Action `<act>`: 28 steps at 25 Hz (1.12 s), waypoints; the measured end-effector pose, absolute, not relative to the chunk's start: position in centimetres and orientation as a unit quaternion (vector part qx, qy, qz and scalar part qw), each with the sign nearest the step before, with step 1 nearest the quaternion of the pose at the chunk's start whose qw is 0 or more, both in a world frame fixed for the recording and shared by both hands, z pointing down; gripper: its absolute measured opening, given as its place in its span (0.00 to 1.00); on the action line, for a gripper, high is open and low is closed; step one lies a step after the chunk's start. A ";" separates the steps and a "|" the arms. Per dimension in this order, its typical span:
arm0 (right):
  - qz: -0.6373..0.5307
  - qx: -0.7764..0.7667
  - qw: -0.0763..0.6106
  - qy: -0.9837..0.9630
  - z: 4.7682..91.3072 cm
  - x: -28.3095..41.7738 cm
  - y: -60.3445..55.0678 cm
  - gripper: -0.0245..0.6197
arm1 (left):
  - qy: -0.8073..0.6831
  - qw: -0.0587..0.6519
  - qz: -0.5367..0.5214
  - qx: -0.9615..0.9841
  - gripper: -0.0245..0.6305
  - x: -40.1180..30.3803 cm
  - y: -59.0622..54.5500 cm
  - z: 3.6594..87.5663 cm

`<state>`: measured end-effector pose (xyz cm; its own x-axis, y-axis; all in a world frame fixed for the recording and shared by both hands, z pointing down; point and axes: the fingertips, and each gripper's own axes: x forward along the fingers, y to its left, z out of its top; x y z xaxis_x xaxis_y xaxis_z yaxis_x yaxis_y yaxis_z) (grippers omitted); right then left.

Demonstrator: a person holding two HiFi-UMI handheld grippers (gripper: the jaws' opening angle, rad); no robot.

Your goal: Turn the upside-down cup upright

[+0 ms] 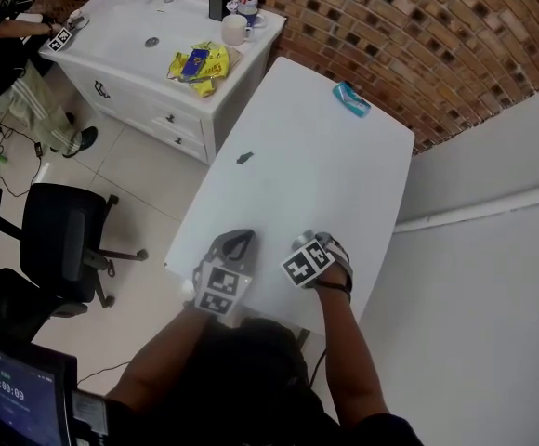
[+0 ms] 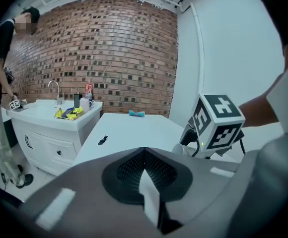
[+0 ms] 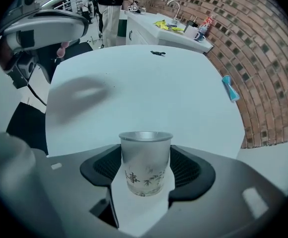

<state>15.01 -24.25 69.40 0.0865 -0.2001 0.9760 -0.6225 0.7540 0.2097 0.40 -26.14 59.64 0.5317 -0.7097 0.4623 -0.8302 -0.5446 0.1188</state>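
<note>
Near edge of the white bench point(image 1: 325, 175): the right tongs point(image 3: 145, 152) point down, spread wide around the upside-down cup point(image 3: 145, 170), apparently not yet squeezing it. The next move likely calls for closing, lifting and rolling it over. The left tongs point(image 2: 145, 168) hang closed and empty alongside. A teal item point(image 1: 351, 98) lies well apart, blocking nothing.

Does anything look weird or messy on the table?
Nothing is spilled or broken. The cup is between the right gripper's jaws. Only the blue thing looks risky, right at the table's far edge. A small dark bit lies alone mid-table.
</note>
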 end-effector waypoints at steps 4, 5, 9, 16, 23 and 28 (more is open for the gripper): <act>0.148 0.316 0.668 -0.657 69.5 15.1 -24.6 0.53 | -0.452 0.169 0.182 0.857 0.04 0.2 -26.2 60.0; 0.144 0.316 0.668 -0.658 69.5 15.0 -24.7 0.53 | -0.452 0.169 0.181 0.857 0.04 0.2 -26.2 60.0; 0.134 0.321 0.665 -0.661 69.3 15.0 -24.5 0.51 | -0.445 0.163 0.182 0.861 0.04 0.8 -26.0 59.7; 0.114 0.393 0.608 -0.680 67.0 15.7 -24.8 0.51 | -0.436 0.148 0.188 0.868 0.04 1.6 -25.8 59.6; 0.090 0.469 0.527 -0.703 63.8 15.1 -24.9 0.51 | -0.426 0.138 0.186 0.875 0.04 2.4 -25.6 58.8; 0.116 0.543 0.421 -0.718 61.6 15.0 -25.1 0.51 | -0.430 0.124 0.184 0.875 0.04 2.6 -26.2 58.0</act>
<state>15.02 -25.11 61.64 -0.0575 -0.6815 0.7296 -0.8765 0.3843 0.2899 2.63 -26.25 58.03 0.5620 -0.7077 0.4282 -0.7987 -0.5990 0.0581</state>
